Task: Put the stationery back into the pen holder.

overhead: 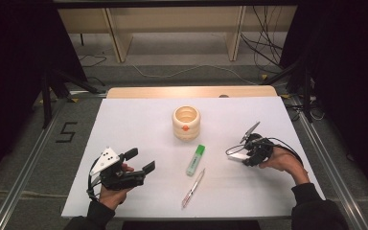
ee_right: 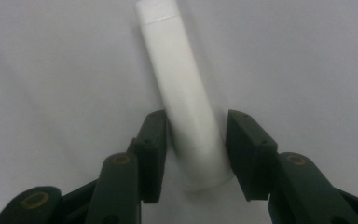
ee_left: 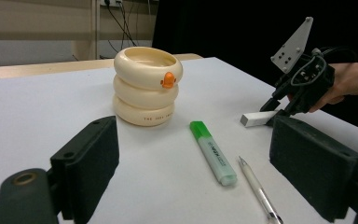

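Observation:
A white cylindrical stick point(ee_right: 182, 93) lies flat on the white table top point(overhead: 124, 124) at the right. My right gripper point(ee_right: 196, 126) points down over the stick's near end, one jaw on each side. The left pad point(ee_right: 154, 149) lies against it and a thin gap shows at the right pad, so the gripper counts as open. From above, that gripper point(overhead: 242, 158) and the stick point(overhead: 237, 156) sit at the right of the table. My left gripper point(overhead: 141, 160) rests at the front left, open with nothing between its jaws.
A cream ringed holder point(overhead: 186, 122) with an orange spot stands at the table's middle back. In front of it lie a green highlighter point(overhead: 196, 160) and a thin pen point(overhead: 193, 188). Past the table's far edge are wooden shelving and loose cables on the floor.

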The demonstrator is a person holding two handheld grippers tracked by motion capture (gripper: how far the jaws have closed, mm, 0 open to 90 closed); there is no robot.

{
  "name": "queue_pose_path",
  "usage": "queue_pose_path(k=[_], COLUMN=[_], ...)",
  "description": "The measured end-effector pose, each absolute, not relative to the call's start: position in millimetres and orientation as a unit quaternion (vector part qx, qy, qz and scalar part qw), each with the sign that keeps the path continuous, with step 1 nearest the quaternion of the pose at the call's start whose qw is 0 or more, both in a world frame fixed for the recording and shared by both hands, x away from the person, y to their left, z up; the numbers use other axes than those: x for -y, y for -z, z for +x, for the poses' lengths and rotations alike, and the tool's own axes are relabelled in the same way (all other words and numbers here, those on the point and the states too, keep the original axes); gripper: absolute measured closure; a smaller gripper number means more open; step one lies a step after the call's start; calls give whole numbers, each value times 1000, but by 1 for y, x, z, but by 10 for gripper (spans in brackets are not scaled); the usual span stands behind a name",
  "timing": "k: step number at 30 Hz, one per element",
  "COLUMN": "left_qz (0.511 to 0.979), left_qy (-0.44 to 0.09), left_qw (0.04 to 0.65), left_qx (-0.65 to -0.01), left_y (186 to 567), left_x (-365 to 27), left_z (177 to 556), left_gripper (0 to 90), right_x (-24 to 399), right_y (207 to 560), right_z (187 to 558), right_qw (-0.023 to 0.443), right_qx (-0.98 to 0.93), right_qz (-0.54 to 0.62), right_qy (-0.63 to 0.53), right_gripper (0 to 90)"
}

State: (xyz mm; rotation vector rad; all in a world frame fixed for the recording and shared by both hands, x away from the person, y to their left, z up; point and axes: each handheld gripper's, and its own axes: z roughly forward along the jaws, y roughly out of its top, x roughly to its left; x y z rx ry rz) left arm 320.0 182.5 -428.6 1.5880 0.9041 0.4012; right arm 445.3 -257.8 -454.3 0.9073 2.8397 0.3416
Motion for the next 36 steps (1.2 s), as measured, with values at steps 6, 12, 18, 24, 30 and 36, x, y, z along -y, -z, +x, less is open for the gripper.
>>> queue_pose_path(k=[6,12,18,24,30,36], left_qz=[686,683,684,683,683,684], left_qy=[-175,-173,-173,-174,-175,-175], left_qw=[591,593,593,593,593,593], left_qx=[-387,-389,-389,-388,-389,-386], left_y=[429,429,428,428,428,428], left_x=[-182,-182,-182,-182,-182,-182], left_z=[320,320,320,320,320,320], left_gripper=[154,154,154,153,154,154], right_x=[255,253,249,244,237,220], right_y=[454,453,449,440,431,425], right_z=[446,446,442,436,428,416], right_qw=[65,72,81,101,131,172], right_qx=[-949,-955,-956,-956,-955,-953], right_qz=[289,271,264,251,227,190], right_qy=[-107,-98,-101,-112,-141,-162], right_gripper=[653,671,675,677,677,676])
